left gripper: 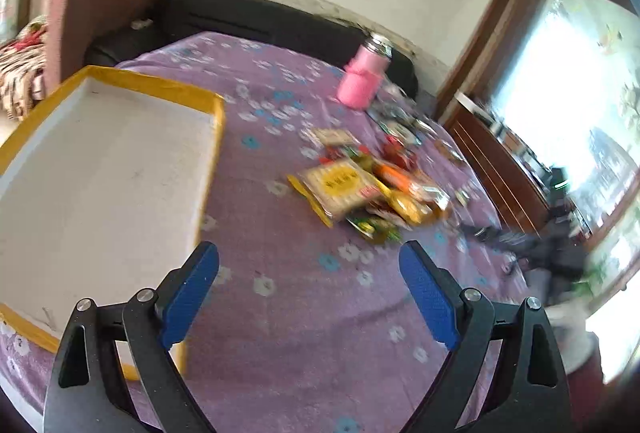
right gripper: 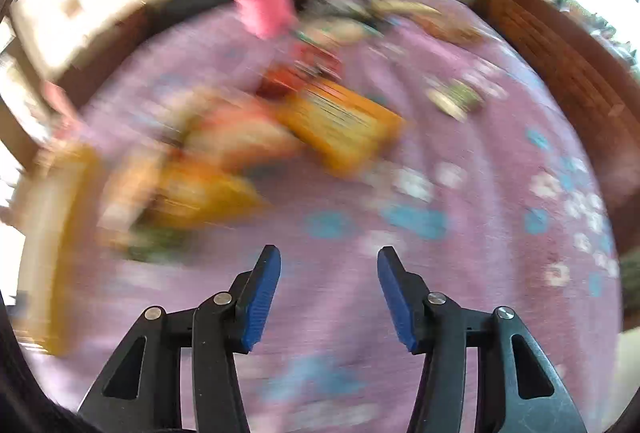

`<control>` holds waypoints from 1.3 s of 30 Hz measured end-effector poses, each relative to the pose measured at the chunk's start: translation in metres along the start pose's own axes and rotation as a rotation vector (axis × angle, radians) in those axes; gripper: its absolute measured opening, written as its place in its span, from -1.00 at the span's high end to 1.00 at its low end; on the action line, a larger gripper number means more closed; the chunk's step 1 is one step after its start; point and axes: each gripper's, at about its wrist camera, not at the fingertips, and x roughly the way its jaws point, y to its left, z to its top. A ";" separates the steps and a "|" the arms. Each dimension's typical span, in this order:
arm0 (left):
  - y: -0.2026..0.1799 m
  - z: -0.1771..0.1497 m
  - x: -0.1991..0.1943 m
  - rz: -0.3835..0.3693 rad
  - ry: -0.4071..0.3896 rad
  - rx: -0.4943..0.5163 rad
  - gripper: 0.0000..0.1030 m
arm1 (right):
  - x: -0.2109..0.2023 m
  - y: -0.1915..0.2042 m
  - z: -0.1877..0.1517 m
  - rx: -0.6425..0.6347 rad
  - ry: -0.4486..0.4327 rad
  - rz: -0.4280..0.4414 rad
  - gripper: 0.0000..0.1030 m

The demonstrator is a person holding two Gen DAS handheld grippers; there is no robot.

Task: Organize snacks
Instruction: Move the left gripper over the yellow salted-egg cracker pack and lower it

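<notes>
A pile of snack packets lies on the purple flowered tablecloth, with a pale cracker packet on top at its near side. A white tray with a yellow rim stands to the left with nothing in it. My left gripper hangs open above the cloth, between tray and pile, its jaws holding nothing. The right wrist view is badly blurred. It shows an orange packet and a yellow packet ahead of my right gripper, whose jaws stand apart over bare cloth.
A pink bottle with a metal cap stands at the table's far side, with more small packets beside it. A black sofa runs behind the table. A wooden cabinet and a bright window lie to the right.
</notes>
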 end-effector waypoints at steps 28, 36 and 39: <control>0.011 0.001 -0.004 0.038 0.051 0.110 -0.80 | 0.037 0.112 0.001 -0.316 0.118 0.326 0.13; -0.016 0.026 0.010 0.024 0.093 0.201 -0.80 | 0.064 0.125 -0.012 -0.404 0.064 0.177 -0.25; -0.030 0.049 0.039 -0.012 0.173 0.257 -0.80 | 0.060 0.126 -0.019 -0.422 0.059 0.197 -0.13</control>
